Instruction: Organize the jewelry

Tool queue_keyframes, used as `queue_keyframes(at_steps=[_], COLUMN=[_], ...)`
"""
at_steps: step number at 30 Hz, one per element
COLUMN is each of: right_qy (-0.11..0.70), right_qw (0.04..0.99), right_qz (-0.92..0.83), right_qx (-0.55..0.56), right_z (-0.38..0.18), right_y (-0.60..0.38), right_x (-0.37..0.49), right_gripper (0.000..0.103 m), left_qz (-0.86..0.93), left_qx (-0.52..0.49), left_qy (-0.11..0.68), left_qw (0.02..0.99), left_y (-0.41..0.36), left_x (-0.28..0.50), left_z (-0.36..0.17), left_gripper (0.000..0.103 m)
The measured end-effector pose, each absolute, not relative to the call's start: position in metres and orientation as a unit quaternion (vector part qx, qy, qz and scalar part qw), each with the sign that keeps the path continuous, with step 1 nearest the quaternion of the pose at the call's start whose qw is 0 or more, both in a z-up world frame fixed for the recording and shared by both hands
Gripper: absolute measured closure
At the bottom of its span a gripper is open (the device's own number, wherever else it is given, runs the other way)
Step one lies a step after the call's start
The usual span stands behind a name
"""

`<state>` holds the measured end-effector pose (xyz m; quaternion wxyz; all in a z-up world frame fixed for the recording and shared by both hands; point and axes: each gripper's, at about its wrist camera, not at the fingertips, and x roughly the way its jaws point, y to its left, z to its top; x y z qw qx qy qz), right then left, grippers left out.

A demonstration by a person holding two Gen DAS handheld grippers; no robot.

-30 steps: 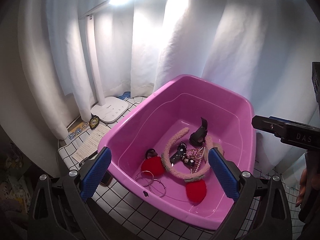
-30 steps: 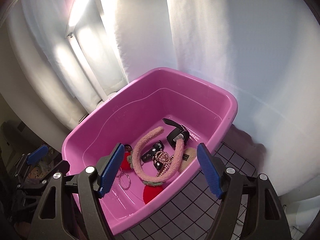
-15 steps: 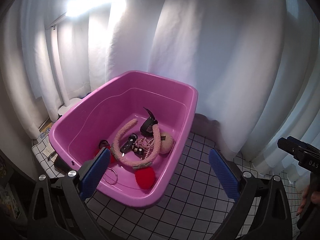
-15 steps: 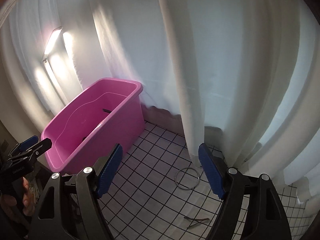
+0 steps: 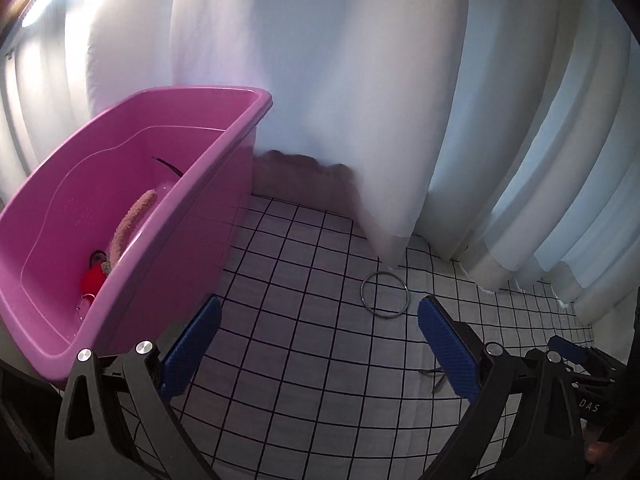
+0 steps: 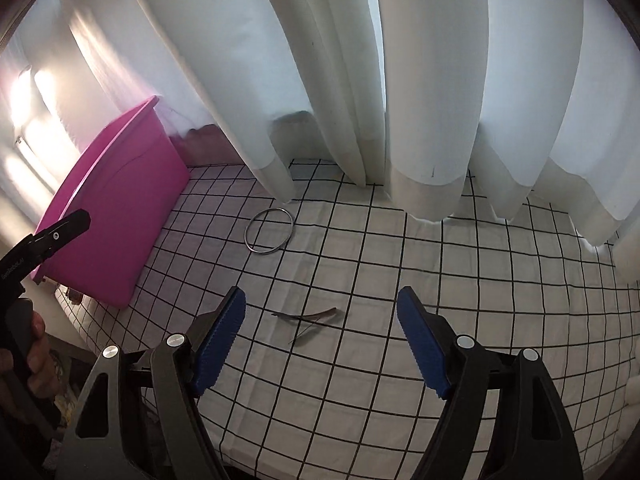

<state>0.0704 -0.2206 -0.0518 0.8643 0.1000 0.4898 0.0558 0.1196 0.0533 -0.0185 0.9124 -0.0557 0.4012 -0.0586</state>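
Right jaws: the right gripper (image 6: 320,328) has its blue ribbed pads wide apart and empty, with the thin dark hair clip (image 6: 308,319) lying flat on the cloth between and just ahead of them
Left jaws: the left gripper (image 5: 318,340) is likewise spread apart with nothing between its pads, hanging above bare cloth near the tub's corner
Change: a second ago both cameras looked down into the tub at the pile; now both have swung right, away from it, onto the white black-gridded tablecloth (image 6: 480,280)
Meaning: the swing reads as a turn toward the pieces not yet put away, so the next pickup is probably the clip or the ring
Ring: a thin silver metal bangle (image 6: 269,231) lies flat on the cloth, just at the hem of the white curtain (image 6: 320,80), well apart from the clip and beyond both grippers
Clip: slender and low, two prongs slightly splayed; it looks hard to pinch off soft cloth
Tub: the pink plastic tub (image 5: 120,128) stands at the left, holding a fuzzy pink headband (image 5: 132,220) and a red pompom (image 5: 93,280); the rest of its contents are hidden by the wall
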Motion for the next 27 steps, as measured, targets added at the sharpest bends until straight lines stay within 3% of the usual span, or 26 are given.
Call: queue_keyframes(at_steps=[12, 27], right_qy=[0.517, 0.466], right_qw=[0.846, 0.878], right_qz=[0.021, -0.083], right_qx=[0.129, 0.072], right_z=[-0.139, -0.172], right_y=[-0.178, -0.153], right_x=[0.076, 0.078], right_gripper=[0.028, 0.03], left_qz=[-0.084, -0.142], left_qx=[-0.019, 0.044], left_qy=[0.456, 0.477], left_qw=[0.886, 0.866], left_y=[0.015, -0.015], left_x=[0.182, 0.219], left_z=[-0.104, -0.151], left_gripper=[0.006, 0.006])
